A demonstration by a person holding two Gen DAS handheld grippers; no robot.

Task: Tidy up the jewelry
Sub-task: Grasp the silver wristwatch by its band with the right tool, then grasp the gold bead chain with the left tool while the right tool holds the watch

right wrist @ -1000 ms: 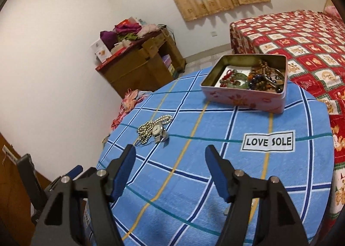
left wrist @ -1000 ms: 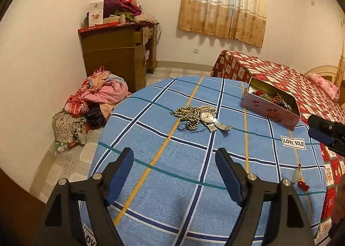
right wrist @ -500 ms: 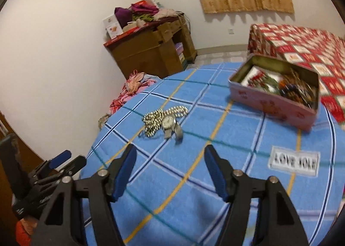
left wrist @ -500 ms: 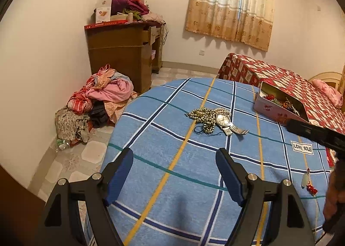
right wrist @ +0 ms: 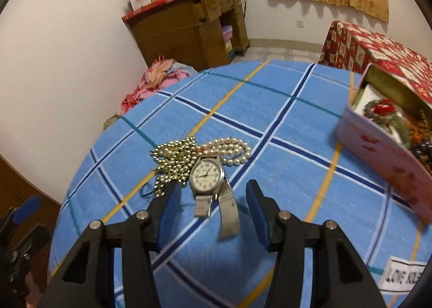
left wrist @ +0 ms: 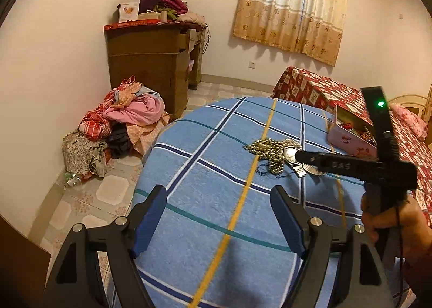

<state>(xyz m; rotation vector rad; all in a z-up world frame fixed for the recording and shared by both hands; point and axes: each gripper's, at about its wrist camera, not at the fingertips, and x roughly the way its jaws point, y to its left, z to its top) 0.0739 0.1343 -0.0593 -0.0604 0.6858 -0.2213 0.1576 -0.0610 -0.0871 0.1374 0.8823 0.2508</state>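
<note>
The right gripper [right wrist: 212, 200] is hovering spread wide, straddling the wristwatch [right wrist: 206, 174] beside the bead necklaces [right wrist: 183, 155]. The left gripper [left wrist: 218, 216] is hanging released over the near tablecloth [left wrist: 189, 173].

A wristwatch [right wrist: 206, 173] lay near the middle of the bench [right wrist: 283, 173] in the right wrist view, touching a heap of bead necklaces [right wrist: 189, 155] just behind and left of it. The right gripper [right wrist: 213, 200] sat low in the frame, its fingers on either side of the watch strap. An open tin box [right wrist: 388, 151] of jewelry stood at the right edge. A cabinet [right wrist: 186, 30] stood upper centre against the wall, a clothes pile [left wrist: 121, 124] on the floor before it, and a bed [right wrist: 378, 49] at the upper right.
</note>
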